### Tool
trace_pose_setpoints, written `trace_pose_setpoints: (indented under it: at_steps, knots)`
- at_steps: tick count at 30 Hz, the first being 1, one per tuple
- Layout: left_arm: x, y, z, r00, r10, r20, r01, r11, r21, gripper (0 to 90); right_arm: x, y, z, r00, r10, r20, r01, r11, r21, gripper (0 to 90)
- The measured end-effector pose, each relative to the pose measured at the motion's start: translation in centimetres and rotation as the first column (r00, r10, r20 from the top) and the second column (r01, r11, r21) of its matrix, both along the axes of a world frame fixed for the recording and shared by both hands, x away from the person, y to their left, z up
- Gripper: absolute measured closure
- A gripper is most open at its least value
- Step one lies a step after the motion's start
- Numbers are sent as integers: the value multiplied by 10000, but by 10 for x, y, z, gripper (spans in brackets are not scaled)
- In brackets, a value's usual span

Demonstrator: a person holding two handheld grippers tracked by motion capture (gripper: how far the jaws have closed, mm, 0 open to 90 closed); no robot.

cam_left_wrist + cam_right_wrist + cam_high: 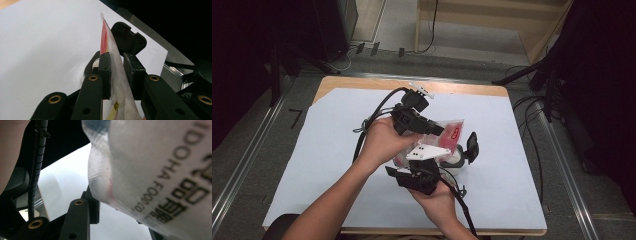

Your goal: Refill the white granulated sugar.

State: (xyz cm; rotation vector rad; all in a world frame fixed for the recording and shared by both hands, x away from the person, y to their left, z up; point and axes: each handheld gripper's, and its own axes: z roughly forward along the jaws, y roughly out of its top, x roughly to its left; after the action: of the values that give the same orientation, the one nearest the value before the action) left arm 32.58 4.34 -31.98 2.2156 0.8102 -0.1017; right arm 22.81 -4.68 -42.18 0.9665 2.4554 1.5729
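Above the middle of the table both grippers hold up a red and white plastic food packet point(451, 131). My left gripper point(437, 131) comes at it from the left. In the left gripper view this gripper point(117, 72) is shut on the thin packet point(113, 55), which stands edge-on between the pads. My right gripper point(429, 162) reaches up from the near side, under its white plate. In the right gripper view the packet point(155, 165), with black print, lies close across the right gripper point(120, 215). The left pad point(94, 206) touches the packet and the other jaw is hidden.
White paper point(327, 145) covers the wooden table. A round container point(455, 160) with a raised black lid point(472, 145) stands just right of the grippers; that lid point(128, 40) rises behind the packet. Black cables point(532, 145) trail along the right edge.
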Motion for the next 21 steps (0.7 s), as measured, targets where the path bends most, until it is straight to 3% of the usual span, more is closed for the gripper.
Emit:
trace_pose_setpoints:
  at_steps: [6, 10, 21]
  knots:
    - [-1, 0, 2, 9998, 23, 187, -25, 9999, 124, 776, 0, 0, 0, 10000, 11, -5, -11, 10000, 2, 635]
    - [-2, 2, 5, 9997, 101, 235, -98, 9999, -104, 772, 0, 1, 4, 10000, -3, -2, 3, 10000, 23, 640]
    - [-4, 2, 8, 9989, 195, 427, -193, 9998, -38, 765, 1, 2, 7, 10000, 22, 46, -22, 9999, 113, 637]
